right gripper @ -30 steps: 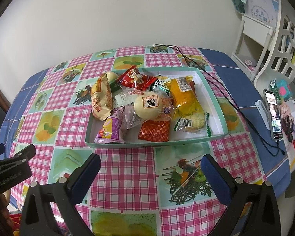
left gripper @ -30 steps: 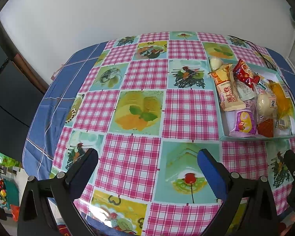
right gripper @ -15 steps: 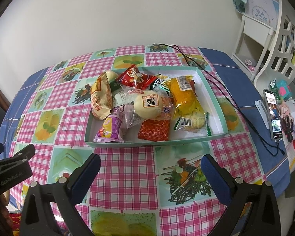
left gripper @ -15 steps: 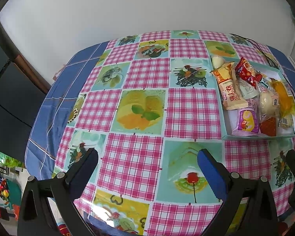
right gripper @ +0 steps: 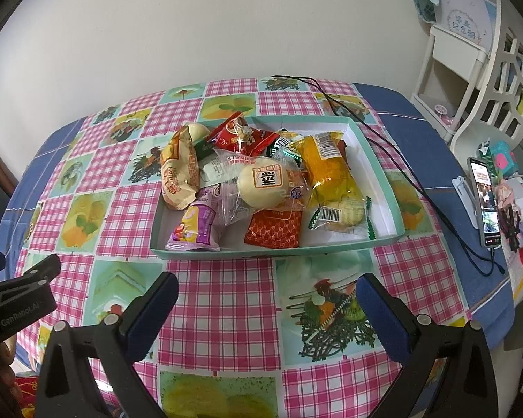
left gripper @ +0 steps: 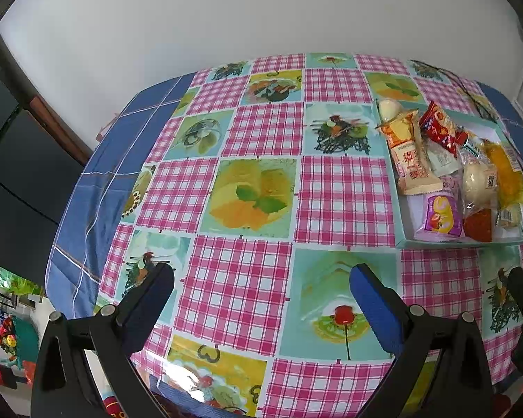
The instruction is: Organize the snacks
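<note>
Both grippers hover empty above the checked tablecloth, short of the snacks: the right gripper has its jaws spread wide and faces the tray head-on, and the left gripper is just as wide apart, with the tray off to its right.

All the snacks lie heaped inside the teal-rimmed tray, none on the cloth. That fits either a pile waiting to be sorted or one already gathered in, so no particular move follows from it. If a packet is to be lifted, the loose ones on top, such as the round bun or the yellow cake packet, would handle best pinched at a crimped end (slippery film tends to slide when gripped flat).

Little writing can be read. The bun bears a square label with one Chinese character, too small to be sure of. The beige packet has Chinese lettering down its side, the purple pouch a picture only, and the red square packet a gold pattern. The left gripper's body, seen from the right wrist, reads "GenRobot.AI". A phone stands on the blue cloth to the right.
</note>
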Demonstrator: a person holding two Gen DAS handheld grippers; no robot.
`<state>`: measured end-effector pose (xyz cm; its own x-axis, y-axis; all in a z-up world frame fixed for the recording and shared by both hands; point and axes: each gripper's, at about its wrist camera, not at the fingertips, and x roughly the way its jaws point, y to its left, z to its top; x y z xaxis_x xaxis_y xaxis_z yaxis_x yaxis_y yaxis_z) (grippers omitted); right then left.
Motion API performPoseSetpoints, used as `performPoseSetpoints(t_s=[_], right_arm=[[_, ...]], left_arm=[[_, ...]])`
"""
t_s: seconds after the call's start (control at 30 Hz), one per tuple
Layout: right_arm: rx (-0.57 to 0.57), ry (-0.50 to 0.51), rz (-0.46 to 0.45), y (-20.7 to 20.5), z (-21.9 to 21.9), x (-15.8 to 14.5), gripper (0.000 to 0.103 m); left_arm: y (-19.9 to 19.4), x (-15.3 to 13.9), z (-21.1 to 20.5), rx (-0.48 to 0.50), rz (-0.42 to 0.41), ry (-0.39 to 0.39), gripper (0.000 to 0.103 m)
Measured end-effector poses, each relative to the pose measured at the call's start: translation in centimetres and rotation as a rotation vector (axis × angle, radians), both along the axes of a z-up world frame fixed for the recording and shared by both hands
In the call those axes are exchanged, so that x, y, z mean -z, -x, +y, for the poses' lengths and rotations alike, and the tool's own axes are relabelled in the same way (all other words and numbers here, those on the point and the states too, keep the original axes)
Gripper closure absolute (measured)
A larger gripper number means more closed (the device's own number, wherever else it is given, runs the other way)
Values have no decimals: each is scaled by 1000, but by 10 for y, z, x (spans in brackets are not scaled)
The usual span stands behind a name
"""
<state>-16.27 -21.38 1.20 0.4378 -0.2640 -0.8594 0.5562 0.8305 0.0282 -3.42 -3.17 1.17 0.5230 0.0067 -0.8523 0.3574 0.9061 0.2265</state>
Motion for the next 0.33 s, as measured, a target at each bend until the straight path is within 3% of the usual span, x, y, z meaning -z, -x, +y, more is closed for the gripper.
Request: performPoseSetpoints(t_s=[0.33], right_arm=[[-2,-2,6,0,0,1,0]], left_arm=[[-1,-1,1,9,5,29,2]])
